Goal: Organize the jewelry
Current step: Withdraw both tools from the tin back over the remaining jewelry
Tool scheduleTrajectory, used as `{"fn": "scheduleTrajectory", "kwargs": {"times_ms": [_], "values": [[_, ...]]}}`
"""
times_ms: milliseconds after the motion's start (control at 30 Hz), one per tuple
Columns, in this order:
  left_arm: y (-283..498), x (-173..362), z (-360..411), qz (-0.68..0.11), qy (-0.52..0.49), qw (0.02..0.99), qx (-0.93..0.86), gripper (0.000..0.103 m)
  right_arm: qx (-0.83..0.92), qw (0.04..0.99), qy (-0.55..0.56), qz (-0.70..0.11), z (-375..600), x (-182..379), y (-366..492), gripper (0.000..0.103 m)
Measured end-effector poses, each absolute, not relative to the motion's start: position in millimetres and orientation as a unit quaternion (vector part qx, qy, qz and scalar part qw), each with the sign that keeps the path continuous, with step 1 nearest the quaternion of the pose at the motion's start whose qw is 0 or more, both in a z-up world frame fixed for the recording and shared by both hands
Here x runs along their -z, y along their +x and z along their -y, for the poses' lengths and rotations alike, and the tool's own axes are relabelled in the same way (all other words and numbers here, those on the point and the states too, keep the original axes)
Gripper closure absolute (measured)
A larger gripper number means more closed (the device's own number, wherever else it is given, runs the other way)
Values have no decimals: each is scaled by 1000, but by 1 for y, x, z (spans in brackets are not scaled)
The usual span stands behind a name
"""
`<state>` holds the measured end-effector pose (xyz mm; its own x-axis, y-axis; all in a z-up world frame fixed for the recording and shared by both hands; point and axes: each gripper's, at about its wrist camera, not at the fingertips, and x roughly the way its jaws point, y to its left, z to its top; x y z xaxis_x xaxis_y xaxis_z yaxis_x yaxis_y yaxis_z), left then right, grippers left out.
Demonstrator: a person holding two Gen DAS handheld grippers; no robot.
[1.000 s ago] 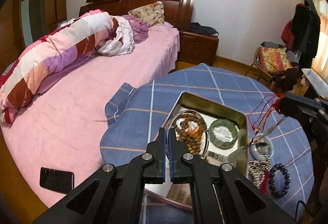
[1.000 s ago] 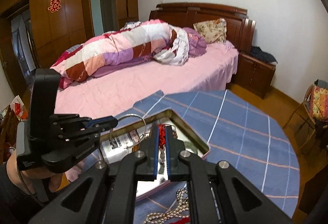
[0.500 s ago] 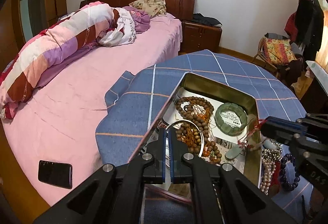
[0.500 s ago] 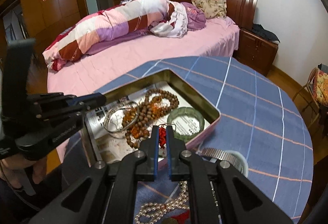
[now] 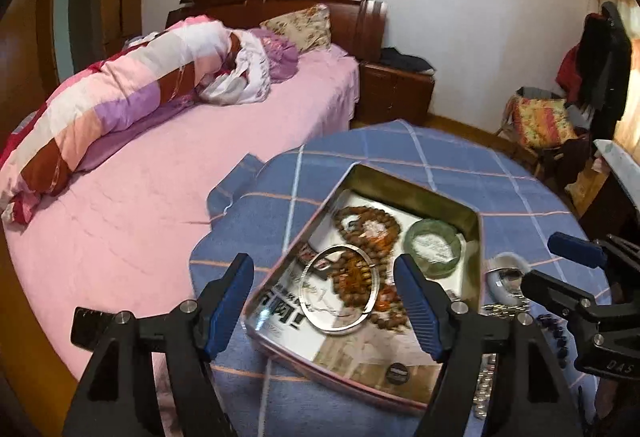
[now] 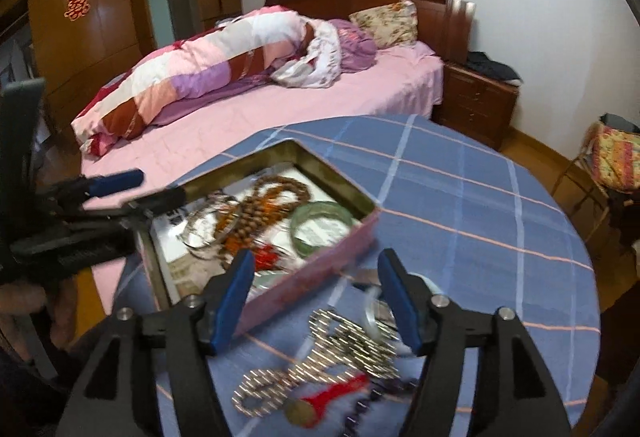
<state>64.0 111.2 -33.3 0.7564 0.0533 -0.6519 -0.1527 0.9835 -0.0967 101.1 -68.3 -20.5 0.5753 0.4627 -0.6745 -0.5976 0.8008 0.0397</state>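
Note:
A metal tin (image 5: pixel 478 237) with a pink outer wall (image 6: pixel 316 277) sits on the blue checked tablecloth. It holds a brown bead necklace (image 5: pixel 370 227), a green bangle (image 5: pixel 432 247), a silver bangle (image 5: pixel 340 291) and a red-corded pendant (image 6: pixel 266 257). My left gripper (image 5: pixel 324 303) hovers over the tin's near end. Its jaws are opening, and the silver bangle lies loose in the tin between them. My right gripper (image 6: pixel 316 291) is just outside the tin's near wall. Its jaws are also opening and hold nothing.
On the cloth beside the tin lie a pearl chain (image 6: pixel 332 349), a red tassel charm (image 6: pixel 336 393), a white bangle (image 6: pixel 374 311) and dark purple beads (image 5: pixel 554 333). A pink bed (image 5: pixel 180 173) lies beyond the table, with a black phone (image 5: pixel 86 325) on it. A chair (image 5: pixel 540 125) stands to the right.
Both grippers went from shut to wide open. The silver bangle left the left jaws and the red-corded pendant left the right jaws; both now lie in the tin. The right gripper came down.

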Motion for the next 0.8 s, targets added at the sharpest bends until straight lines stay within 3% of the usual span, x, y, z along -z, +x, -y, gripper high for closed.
{"fn": "scheduleTrajectory", "kwargs": {"times_ms": [200, 733, 800], "values": [[60, 30, -94, -341, -60, 937, -47, 31, -260, 894, -78, -356, 114, 24, 94, 29], [34, 34, 0, -331, 34, 942, 39, 31, -200, 887, -67, -410, 178, 74, 73, 29], [33, 38, 9, -335, 45, 940, 47, 38, -199, 885, -67, -415, 179, 77, 73, 29]]}}
